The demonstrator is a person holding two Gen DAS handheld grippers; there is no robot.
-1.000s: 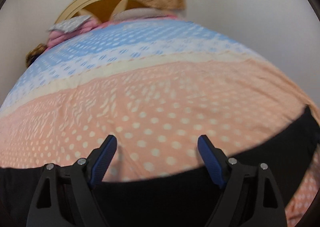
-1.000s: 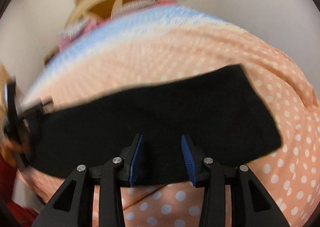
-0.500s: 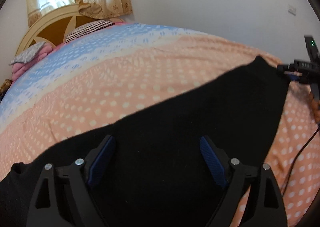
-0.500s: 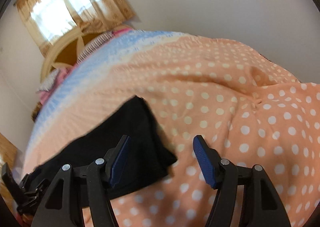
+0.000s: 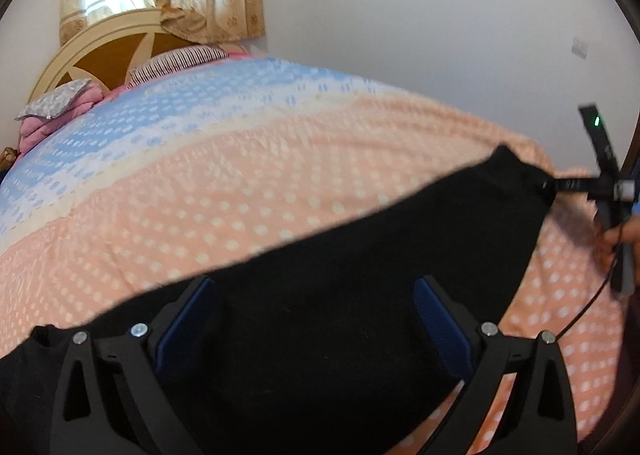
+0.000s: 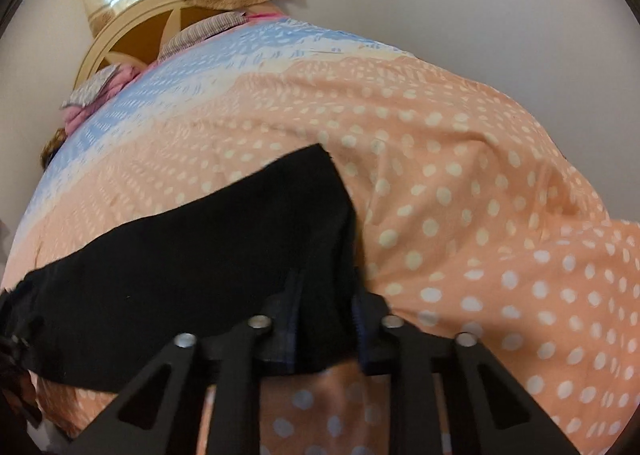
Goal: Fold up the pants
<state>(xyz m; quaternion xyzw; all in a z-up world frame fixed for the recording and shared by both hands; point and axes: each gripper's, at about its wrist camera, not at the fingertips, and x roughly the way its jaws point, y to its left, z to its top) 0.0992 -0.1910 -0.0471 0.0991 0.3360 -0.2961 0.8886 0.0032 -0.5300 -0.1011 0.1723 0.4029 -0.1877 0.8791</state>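
Black pants (image 5: 360,275) lie flat across the near part of the bed, also shown in the right wrist view (image 6: 200,247). My left gripper (image 5: 316,319) is open, its blue pads spread wide over the middle of the pants. My right gripper (image 6: 326,323) has its jaws closed in on the right end of the pants, with black cloth between the pads. The right gripper also shows in the left wrist view (image 5: 556,185) at the far right corner of the pants.
The bed has a peach polka-dot and blue cover (image 5: 240,175). Pillows (image 5: 56,103) and a wooden headboard (image 5: 108,55) are at the far end, under a curtained window. A white wall runs along the right side.
My right gripper moved onto the pants' right end and closed on it. My left gripper stayed open and drifted slightly over the pants.
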